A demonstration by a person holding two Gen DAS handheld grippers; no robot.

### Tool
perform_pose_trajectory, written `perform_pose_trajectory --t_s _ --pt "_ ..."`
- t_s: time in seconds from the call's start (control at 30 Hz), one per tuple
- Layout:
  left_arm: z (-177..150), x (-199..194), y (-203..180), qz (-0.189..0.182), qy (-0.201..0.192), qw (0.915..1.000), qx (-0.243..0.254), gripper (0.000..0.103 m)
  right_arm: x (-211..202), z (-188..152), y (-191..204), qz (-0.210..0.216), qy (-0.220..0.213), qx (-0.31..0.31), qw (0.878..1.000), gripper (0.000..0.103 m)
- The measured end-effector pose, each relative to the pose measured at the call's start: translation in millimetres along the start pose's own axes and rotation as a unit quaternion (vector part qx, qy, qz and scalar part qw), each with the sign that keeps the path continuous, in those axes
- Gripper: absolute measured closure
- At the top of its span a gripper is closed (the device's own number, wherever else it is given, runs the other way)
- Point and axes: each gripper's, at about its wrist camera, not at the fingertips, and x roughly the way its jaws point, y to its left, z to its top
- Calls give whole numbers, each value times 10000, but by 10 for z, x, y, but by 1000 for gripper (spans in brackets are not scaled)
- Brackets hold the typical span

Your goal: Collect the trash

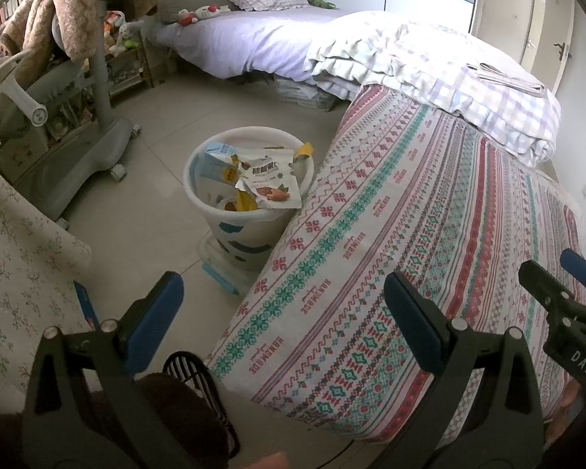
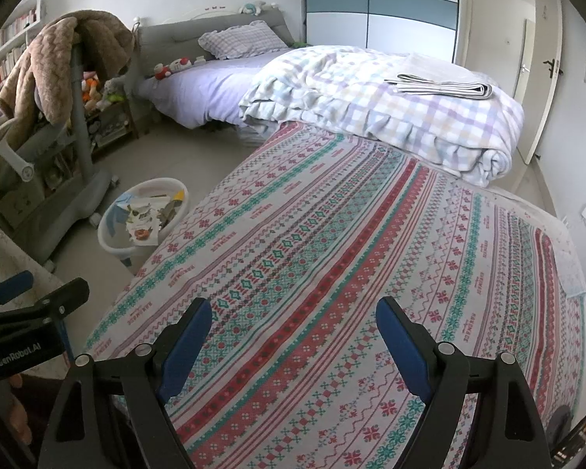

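A white trash bin [image 1: 191, 164] stands on the floor against the bed's side; it also shows in the right wrist view [image 2: 111, 246]. It is filled with snack wrappers [image 1: 267, 179] and a pale blue carton [image 1: 215, 160]. My left gripper [image 1: 281, 293] is open and empty, held above the floor and the bed's near corner, well short of the bin. My right gripper [image 2: 293, 312] is open and empty above the patterned bedspread [image 2: 332, 254]. The right gripper also shows at the right edge of the left wrist view [image 1: 566, 281].
A folded plaid quilt [image 2: 390, 105] with a folded cloth on top lies on the bed's far end. A grey wheeled stand [image 1: 97, 78] draped with a brown blanket stands left of the bin. A flowered cloth [image 1: 19, 273] hangs at the left. A second bed [image 1: 254, 39] is behind.
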Motion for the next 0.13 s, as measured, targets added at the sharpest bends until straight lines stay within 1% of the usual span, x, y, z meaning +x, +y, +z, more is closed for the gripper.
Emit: perform_pose_trajectory --t_s 0.13 --pt "-5 7 -10 -70 40 10000 3 1 3 2 -2 6 -1 -12 10000 16"
